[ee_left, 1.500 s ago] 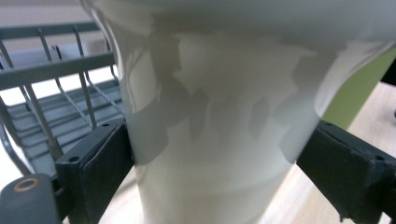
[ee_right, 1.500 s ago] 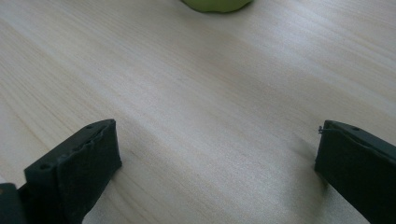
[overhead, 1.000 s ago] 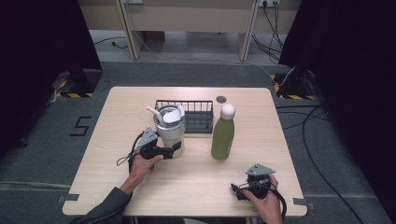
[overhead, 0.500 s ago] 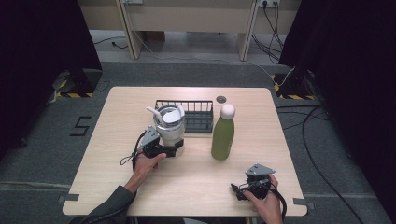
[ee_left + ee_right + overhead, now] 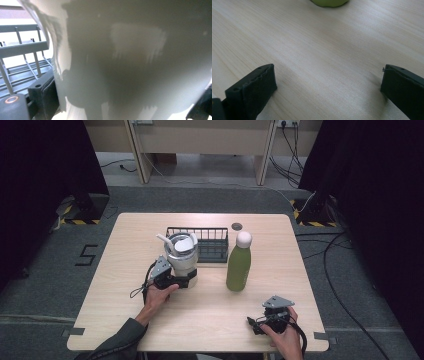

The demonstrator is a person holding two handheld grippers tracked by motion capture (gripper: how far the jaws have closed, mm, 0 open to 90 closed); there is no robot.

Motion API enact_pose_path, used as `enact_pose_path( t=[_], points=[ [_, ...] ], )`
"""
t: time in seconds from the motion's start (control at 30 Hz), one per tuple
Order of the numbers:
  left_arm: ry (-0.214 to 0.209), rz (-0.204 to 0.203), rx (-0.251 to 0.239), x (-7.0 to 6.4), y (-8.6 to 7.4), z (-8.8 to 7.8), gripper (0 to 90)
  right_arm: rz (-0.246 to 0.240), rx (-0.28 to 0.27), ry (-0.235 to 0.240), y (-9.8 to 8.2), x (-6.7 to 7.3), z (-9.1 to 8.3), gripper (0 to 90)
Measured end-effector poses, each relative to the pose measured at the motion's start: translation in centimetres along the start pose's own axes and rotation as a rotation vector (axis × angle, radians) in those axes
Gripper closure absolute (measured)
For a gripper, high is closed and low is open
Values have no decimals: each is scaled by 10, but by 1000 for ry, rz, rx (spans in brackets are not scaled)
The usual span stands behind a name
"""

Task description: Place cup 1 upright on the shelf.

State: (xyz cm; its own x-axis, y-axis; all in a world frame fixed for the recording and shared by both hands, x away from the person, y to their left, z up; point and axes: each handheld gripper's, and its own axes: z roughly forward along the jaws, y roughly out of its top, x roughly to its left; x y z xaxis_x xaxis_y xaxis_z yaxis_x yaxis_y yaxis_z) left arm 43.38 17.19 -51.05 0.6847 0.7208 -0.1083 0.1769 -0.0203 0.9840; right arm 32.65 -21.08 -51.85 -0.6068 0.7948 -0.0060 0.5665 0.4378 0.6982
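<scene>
A metal tumbler (image 5: 181, 255) with a white lid and straw stands on the wooden table (image 5: 300, 270), just in front of a black wire rack (image 5: 212, 245). My left gripper (image 5: 187, 280) is shut on the tumbler's base. In the left gripper view the tumbler's pale wall (image 5: 130, 62) sits between the two jaws, with the rack (image 5: 22, 47) behind it. A green bottle (image 5: 238, 265) with a white cap stands upright right of the tumbler. My right gripper (image 5: 257, 323) rests near the front right edge, open (image 5: 328, 85), with bare wood between its jaws and the bottle's base (image 5: 328, 2) ahead.
A small dark round cap (image 5: 236, 226) lies near the table's far edge behind the rack. Cables trail from both grippers. Dark curtains hang at both sides, and grey floor surrounds the table.
The left hand and gripper have shifted very slightly at the tumbler's base. The right gripper, the bottle and the rack have stayed where they were.
</scene>
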Motion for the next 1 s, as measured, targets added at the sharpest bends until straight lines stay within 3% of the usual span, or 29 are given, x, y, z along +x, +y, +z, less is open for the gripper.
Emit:
enact_pose_path(
  t=[0.17,0.4,0.5,0.67,0.77,0.87,1.0],
  points=[
    [9,25,16,-1,3,-1,93,-1,0,1,0,0,0,2],
    [8,1,13,5,6,-1,99,-4,0,3,0,0,0,2],
    [14,27,29,6,8,-2,99,-7,0,3,0,0,0,2],
    [6,32,15,6,13,-4,100,-2,0,4,0,0,0,2],
    [0,71,0,3,22,-6,100,-5,0,5,0,0,0,2],
    [-4,57,2,2,24,-8,100,-5,0,5,0,0,0,2],
    [-2,85,-4,1,33,-11,99,-5,0,6,0,0,0,2]
  ],
)
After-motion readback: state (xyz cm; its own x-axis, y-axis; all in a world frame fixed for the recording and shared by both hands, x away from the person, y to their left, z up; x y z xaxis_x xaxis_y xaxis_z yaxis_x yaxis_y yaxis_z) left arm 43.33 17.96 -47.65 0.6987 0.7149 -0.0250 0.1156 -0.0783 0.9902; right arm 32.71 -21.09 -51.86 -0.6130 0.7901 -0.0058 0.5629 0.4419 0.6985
